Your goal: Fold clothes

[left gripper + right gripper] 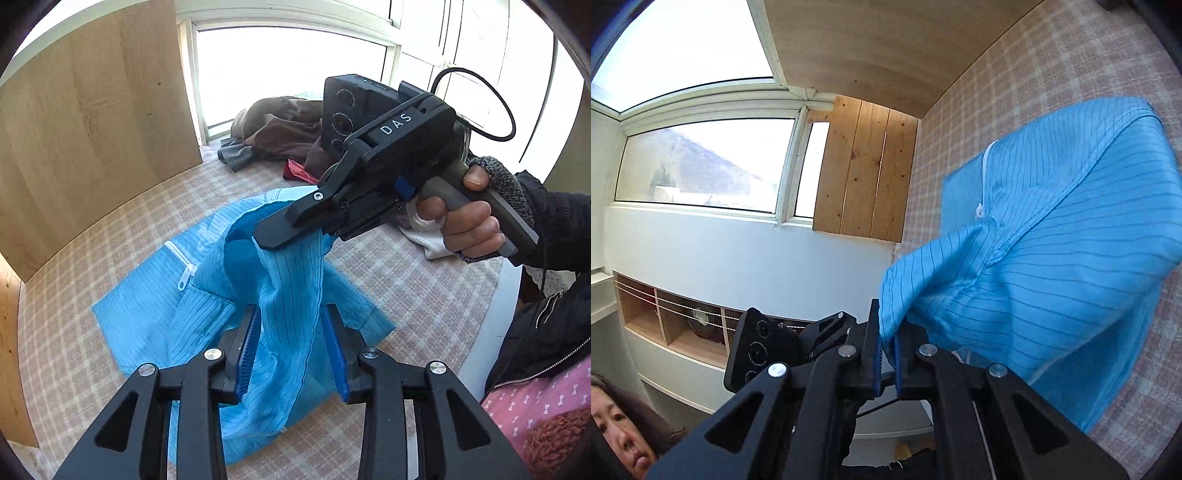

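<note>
A light blue garment [147, 314] with thin dark stripes and a white zipper [184, 269] lies partly on the checked cover [424, 295]. Part of it is lifted. My right gripper [273, 236], held by a hand [465, 225], is shut on a raised fold of it. From there the cloth hangs down between the blue pads [247, 354] of my left gripper [290, 332], whose fingers stand apart around it. In the right wrist view the right gripper [886, 343] pinches the garment's edge, and the rest of the garment [1052, 221] drapes away over the cover.
A wooden board [92, 129] stands along the left side. A pile of brown and dark clothes [280, 129] with a red piece [299, 171] lies at the back under the window. A white cloth [428, 243] lies near the right edge. The person stands at right.
</note>
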The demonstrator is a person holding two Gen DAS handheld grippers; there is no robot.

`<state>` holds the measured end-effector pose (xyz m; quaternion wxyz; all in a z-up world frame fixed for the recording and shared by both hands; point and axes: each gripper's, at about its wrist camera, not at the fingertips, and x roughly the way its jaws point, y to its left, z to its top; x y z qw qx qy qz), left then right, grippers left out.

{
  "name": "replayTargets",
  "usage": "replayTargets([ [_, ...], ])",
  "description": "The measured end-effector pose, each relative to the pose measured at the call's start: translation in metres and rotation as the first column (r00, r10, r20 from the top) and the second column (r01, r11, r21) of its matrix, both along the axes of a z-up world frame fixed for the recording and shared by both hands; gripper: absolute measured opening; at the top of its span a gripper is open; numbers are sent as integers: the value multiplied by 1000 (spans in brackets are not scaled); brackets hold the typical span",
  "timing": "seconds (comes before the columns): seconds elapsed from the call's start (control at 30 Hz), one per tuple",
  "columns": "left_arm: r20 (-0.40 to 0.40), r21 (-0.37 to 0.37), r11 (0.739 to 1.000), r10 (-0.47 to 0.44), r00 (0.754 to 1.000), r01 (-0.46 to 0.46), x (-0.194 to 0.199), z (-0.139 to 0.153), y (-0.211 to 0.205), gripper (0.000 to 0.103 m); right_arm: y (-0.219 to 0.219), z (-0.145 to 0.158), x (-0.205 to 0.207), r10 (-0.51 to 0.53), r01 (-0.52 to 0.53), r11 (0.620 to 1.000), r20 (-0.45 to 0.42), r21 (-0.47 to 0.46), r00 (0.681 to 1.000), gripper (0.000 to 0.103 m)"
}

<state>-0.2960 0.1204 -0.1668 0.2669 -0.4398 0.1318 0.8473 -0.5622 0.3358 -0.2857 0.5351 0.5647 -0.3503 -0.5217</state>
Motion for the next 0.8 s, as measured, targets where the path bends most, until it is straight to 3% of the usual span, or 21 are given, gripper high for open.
replayTargets([
  [0.03, 24, -19, 1000, 1, 1000, 0, -6, -10, 4, 3, -2, -1, 1, 9, -9, 1000, 7, -9, 1000, 5],
  [0.1, 69, -1, 999, 40, 997, -41, -14, -22, 5, 1, -4, -2, 3, 21, -20, 999, 17, -30, 1000, 5],
  [0.2, 61, 52, 998, 42, 997, -45, -4, -23, 7, 1, -1, -4, 6, 60, -61, 998, -13, -12, 998, 6],
  [0.33, 110, 83, 995, 43, 993, -53, 15, -16, 3, 24, 15, -14, 3, 36, -36, 999, -5, 24, 999, 6],
  [0.43, 110, 103, 994, 36, 993, -48, 25, -2, -10, 26, 19, -17, 2, 41, -41, 998, -10, 43, 999, 6],
  [0.53, 97, 5, 999, 53, 994, -53, 19, -2, -15, 26, 16, -17, 4, 64, -62, 996, -29, 67, 998, 6],
  [0.63, 117, -56, 998, -17, 993, 23, 12, -13, 3, 26, 14, -17, 6, 87, -83, 992, -48, 91, 995, 6],
  [0.73, 109, -152, 981, -105, 988, 121, 13, -26, 30, 26, 13, -14, 6, 90, -87, 994, -47, 62, 995, 6],
  [0.8, 116, -200, 973, -93, 989, 115, 11, -41, 30, 26, 14, -12, 6, 85, -83, 996, -45, 40, 995, 6],
])
